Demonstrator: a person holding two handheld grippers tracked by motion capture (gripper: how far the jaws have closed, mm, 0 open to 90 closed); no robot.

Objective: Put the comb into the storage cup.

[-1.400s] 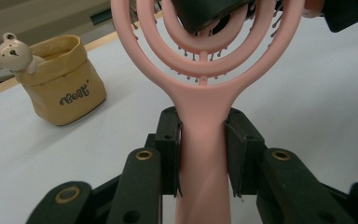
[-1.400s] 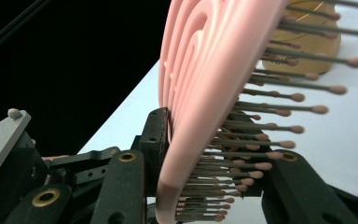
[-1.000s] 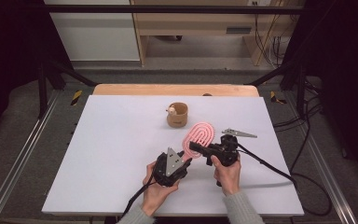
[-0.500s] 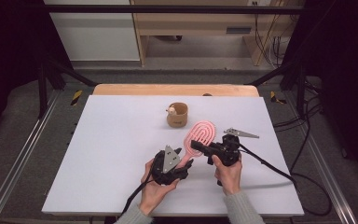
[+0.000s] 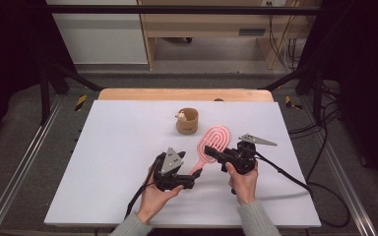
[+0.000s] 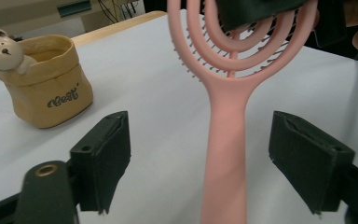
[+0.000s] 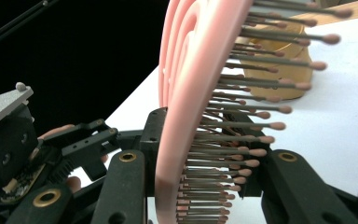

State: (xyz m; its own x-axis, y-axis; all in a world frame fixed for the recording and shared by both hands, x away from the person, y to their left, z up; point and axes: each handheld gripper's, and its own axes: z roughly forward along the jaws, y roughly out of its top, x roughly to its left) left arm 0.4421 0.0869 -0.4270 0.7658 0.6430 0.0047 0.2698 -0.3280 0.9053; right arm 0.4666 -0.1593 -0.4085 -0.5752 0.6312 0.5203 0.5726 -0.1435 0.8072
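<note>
A pink hairbrush with an open looped head is held off the white table. My right gripper is shut on the brush's head; in the right gripper view its jaws clamp the pink frame and bristles. My left gripper is at the handle's end. Its jaws have just been opening and stand wide on either side of the handle, with neither pad touching it.
A beige pouch-shaped cup with a small bear figure on its rim stands behind the brush, mid-table. A wooden board lies along the table's far edge. Cables trail from both grippers towards the front and right.
My left gripper's jaws have opened and let go of the brush handle, and that hand has drawn back slightly to the left. The right gripper and the brush have stayed still.
</note>
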